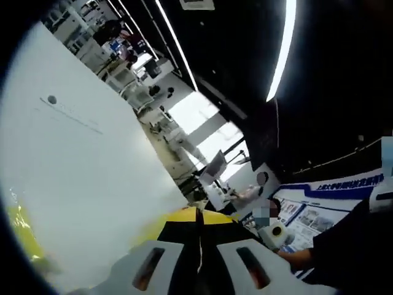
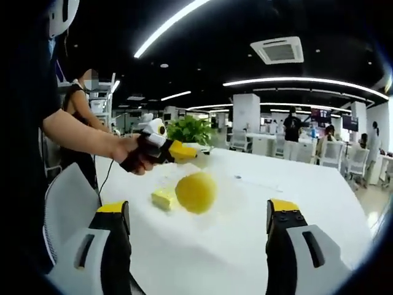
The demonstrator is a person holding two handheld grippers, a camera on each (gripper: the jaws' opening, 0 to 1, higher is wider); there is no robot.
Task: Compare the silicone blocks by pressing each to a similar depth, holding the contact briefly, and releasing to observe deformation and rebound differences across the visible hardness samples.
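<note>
Right gripper view looks across a white bench (image 2: 295, 203) in an open office with ceiling light strips. The right hand-held gripper (image 2: 198, 228) rises from the bottom of this view with its two yellow-tipped jaws spread wide apart and nothing between them. Beyond the jaws, toward the middle of the bench, lie two yellow silicone samples: a round yellow block (image 2: 196, 192) and, just beside it on its left in the picture, a small flat yellow block (image 2: 163, 199); whether the two touch cannot be told. Above them a person's hand (image 2: 132, 155) holds the left hand-held gripper (image 2: 198, 157), which points across the bench, its tip over the surface and apart from the blocks.

Left gripper view is rolled steeply, so the bench (image 1: 86, 166) fills its left side as a pale slanted plane. The left hand-held gripper (image 1: 199, 246) shows at the bottom edge, its jaws drawn together with only a thin seam between them and nothing gripped. A blurred yellow patch sits at the lower left edge, too smeared to identify. Another person sits at the lower right of this view
</note>
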